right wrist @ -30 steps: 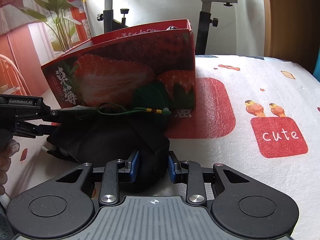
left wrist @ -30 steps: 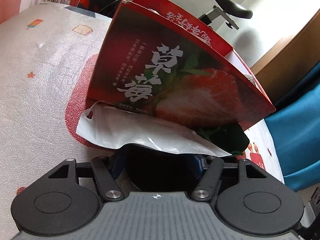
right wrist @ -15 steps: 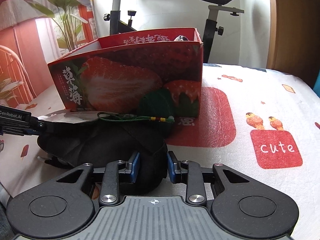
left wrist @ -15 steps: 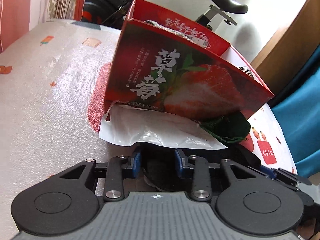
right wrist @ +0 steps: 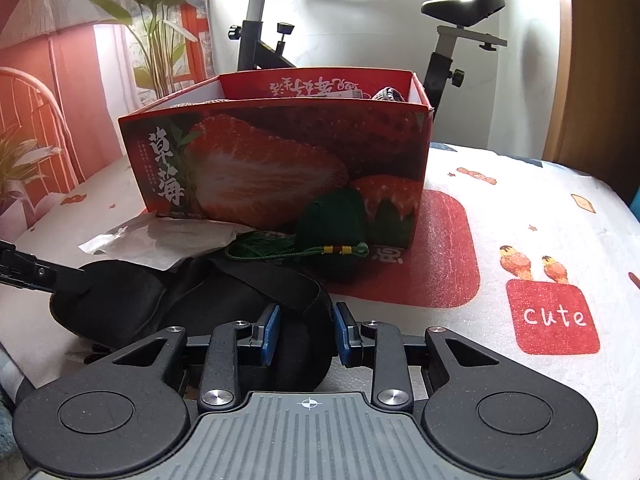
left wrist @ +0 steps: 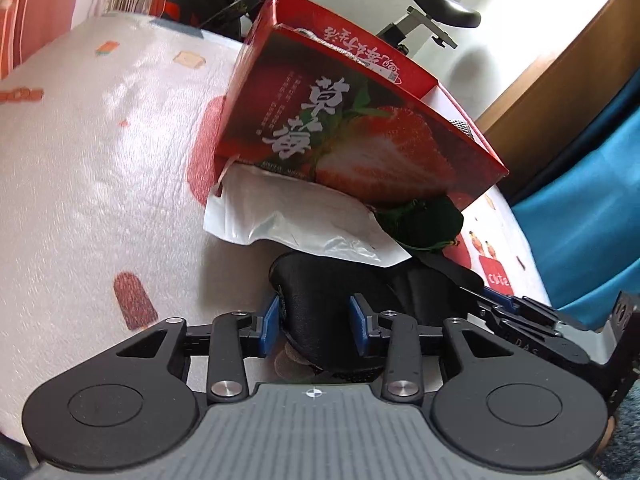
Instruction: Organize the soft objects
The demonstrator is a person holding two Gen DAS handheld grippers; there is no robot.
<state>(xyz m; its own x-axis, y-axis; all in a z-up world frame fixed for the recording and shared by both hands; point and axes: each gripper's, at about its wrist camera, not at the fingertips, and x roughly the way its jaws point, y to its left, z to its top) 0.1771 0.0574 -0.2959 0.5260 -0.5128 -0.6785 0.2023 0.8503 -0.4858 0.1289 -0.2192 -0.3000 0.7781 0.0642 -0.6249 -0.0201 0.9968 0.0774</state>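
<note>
Since a second ago my left gripper (left wrist: 314,322) has pulled back from the box, so the black eye mask (left wrist: 332,300) that was mostly hidden under it then now shows between its blue pads (left wrist: 271,324). Its jaws have just been closing and then easing slightly apart; the mask's padded end fills the narrow gap and both pads look to be pressing on it. My right gripper (right wrist: 306,334) has barely shifted and stays clamped on the mask's other end (right wrist: 304,344), jaws narrow, the dark fabric bulging between them.

The mask lies flat on the bedcover (right wrist: 520,216), stretched between my two grippers, directly ahead of and under both. In the right wrist view I see the left gripper's finger (right wrist: 24,272) reaching in from the left edge onto the mask's far lobe.

Just beyond the mask, ahead of the left gripper, a crumpled white plastic bag (left wrist: 296,220) lies against the foot of the red strawberry box (left wrist: 352,136). Beside the bag, ahead and to the right, a green pouch (right wrist: 334,224) with a tassel cord leans on the box's front and touches the mask's edge. The box stands open, with some knitted things peeking over its rim. Past it stands an exercise bike (right wrist: 460,20). A leafy plant (right wrist: 156,28) stands far ahead to the left of my right gripper.
</note>
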